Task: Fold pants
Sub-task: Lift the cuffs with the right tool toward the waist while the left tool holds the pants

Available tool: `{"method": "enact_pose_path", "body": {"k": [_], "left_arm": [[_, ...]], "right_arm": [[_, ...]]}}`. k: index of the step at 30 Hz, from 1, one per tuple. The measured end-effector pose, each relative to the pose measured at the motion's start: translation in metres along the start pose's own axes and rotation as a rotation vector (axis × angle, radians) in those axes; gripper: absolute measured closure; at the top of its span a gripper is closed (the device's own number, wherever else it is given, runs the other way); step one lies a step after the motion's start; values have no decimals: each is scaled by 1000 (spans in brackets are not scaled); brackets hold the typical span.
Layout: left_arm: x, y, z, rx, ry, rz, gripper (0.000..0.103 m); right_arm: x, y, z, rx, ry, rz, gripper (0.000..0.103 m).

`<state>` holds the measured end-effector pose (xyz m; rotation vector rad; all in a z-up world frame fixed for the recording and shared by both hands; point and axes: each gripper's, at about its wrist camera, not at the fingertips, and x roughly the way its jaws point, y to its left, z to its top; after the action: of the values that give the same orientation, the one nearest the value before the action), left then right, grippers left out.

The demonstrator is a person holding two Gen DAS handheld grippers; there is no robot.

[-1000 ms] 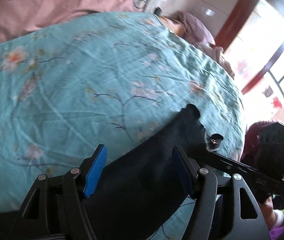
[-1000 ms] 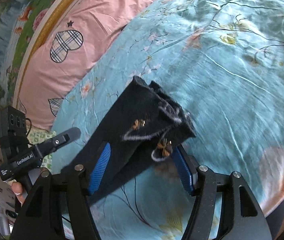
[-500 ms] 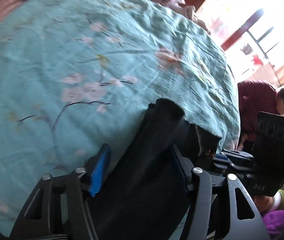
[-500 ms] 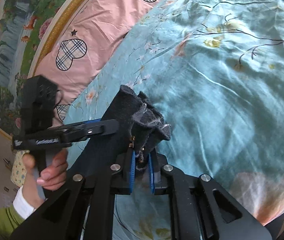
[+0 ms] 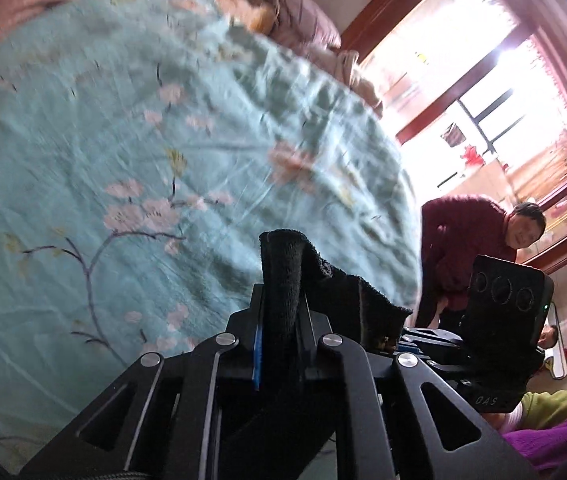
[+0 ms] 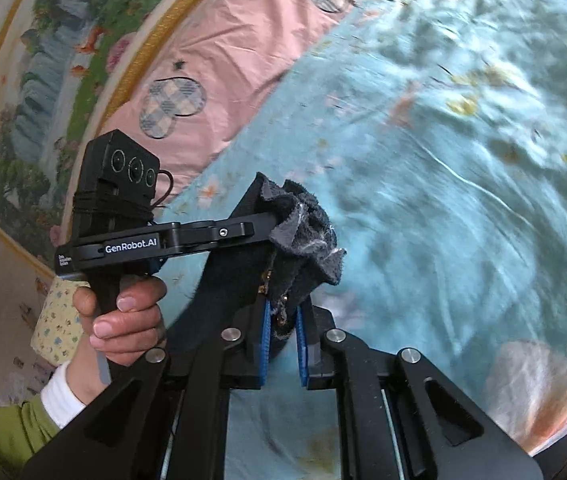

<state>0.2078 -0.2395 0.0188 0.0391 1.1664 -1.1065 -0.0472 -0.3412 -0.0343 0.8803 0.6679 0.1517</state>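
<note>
Pants [image 5: 283,280] are off the bed at one end right now, dark fleecy fabric bunched up between both grippers over the teal floral bedspread [image 5: 123,140]. Left gripper [image 5: 280,332] has just been closing, and the cloth is pinched tight between its jaws, with a rolled hem edge poking up past the fingertips. Right gripper [image 6: 283,328] is clamped on the other bit of the same end, blue pads [image 6: 266,336] squeezing a wad of fabric that has a frayed greyish lining and some tiny gold-coloured bits hanging off it. So both are narrow and gripping pants, nothing loose.

From the right wrist view you can see the left gripper coming in from the side, its finger touching the bunched cloth, with the left hand [image 6: 123,312] wrapped round its handle and a green sleeve with a white cuff [image 6: 59,392] below it. The rest of the pants trail down toward the bed edge under the grippers.

Pink pillow [image 6: 219,60] with plaid hearts sits at the head of the bed, and a gold-framed landscape painting [image 6: 55,64] hangs behind it. Over by the bright window [image 5: 483,100], a person in a maroon sweater [image 5: 463,240] is leaning forward. Bedspread looks motion-blurred in both views.
</note>
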Motion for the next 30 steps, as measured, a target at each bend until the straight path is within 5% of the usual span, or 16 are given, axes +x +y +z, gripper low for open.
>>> {"method": "enact_pose_path", "body": {"k": [15, 30], "left_arm": [[-114, -15, -55, 34, -237, 31, 93], [-156, 49, -146, -132, -368, 67, 93]], "right_arm": [[0, 93, -4, -227, 26, 232, 91], [60, 140, -46, -353, 180, 280, 91]]}}
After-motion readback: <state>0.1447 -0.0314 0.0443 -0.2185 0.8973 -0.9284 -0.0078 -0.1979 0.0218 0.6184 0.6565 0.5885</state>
